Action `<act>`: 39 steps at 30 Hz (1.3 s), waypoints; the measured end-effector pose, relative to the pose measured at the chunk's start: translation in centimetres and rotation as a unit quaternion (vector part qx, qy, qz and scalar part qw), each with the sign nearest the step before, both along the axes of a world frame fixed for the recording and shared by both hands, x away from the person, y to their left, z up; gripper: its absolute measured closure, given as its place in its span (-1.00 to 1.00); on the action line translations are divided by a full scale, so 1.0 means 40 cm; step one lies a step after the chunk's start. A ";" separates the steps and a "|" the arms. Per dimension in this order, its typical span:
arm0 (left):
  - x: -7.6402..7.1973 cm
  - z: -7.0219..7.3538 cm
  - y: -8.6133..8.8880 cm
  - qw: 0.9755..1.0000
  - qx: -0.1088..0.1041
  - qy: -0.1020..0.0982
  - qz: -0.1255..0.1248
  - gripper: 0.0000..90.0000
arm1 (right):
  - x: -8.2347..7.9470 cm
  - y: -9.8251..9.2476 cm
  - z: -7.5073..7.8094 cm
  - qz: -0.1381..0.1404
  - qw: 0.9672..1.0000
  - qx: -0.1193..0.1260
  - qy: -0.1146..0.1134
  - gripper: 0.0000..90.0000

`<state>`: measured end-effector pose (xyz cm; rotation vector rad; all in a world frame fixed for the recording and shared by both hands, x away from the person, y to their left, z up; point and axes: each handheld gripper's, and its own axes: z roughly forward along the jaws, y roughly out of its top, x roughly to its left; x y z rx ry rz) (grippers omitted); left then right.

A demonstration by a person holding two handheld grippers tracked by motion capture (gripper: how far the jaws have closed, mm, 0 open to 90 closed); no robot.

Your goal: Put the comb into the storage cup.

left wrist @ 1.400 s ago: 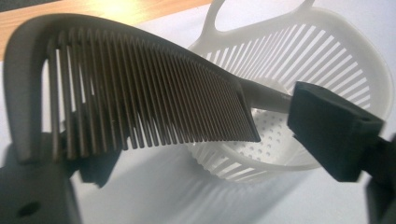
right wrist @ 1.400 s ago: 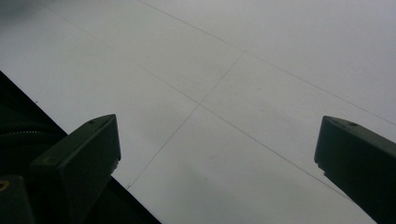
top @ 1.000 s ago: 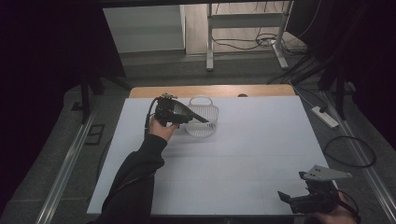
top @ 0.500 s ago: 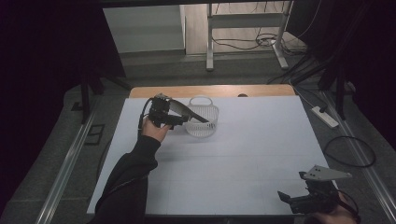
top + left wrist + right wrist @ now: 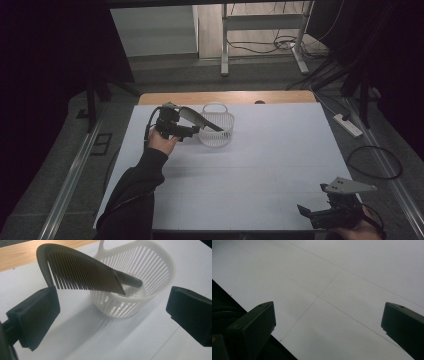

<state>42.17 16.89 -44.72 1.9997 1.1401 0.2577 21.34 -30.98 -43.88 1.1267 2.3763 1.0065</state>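
Comb (image 5: 82,272) — dark, with fine teeth pointing down — is leaning across the near rim of the white slotted basket (image 5: 152,267), its handle end dipping inside the basket and its curved far end sticking up and out to the left. In the left gripper view it is lying free between the two jaws, touching neither. The left gripper (image 5: 187,131) is hovering just beside the basket (image 5: 217,131) at the far left part of the white table (image 5: 260,165), its jaws standing wide apart and gripping nothing; the person's left hand (image 5: 161,142) is holding it from below, a dark sleeve (image 5: 132,200) trailing toward the near edge. The right gripper (image 5: 306,212) is sitting low at the near right corner of the table, well apart from the basket — its jaws are also spread wide and empty, looking onto bare white tabletop (image 5: 342,290) crossed by faint lines.
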 end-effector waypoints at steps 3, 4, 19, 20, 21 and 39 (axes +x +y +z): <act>-0.007 0.002 0.004 1.000 -0.002 -0.002 -0.002 -1.00 | 0.000 0.000 0.000 0.000 1.000 0.000 0.000 -1.00; -0.009 0.002 0.004 1.000 -0.003 -0.002 -0.001 -1.00 | 0.000 0.000 0.000 0.000 1.000 0.000 0.000 -1.00; -0.057 0.013 0.027 1.000 -0.019 -0.011 -0.012 -1.00 | -0.001 0.002 0.000 0.001 1.000 -0.003 -0.002 -1.00; -0.061 0.014 0.029 1.000 -0.021 -0.012 -0.012 -1.00 | -0.001 0.002 0.000 0.001 1.000 -0.003 -0.002 -1.00; -0.064 0.016 0.032 1.000 -0.021 -0.012 -0.012 -1.00 | -0.001 0.001 0.000 0.001 1.000 -0.003 -0.002 -1.00; -0.129 0.006 0.073 0.999 -0.027 -0.021 -0.011 -1.00 | -0.002 0.002 0.000 -0.002 1.000 -0.004 -0.004 -1.00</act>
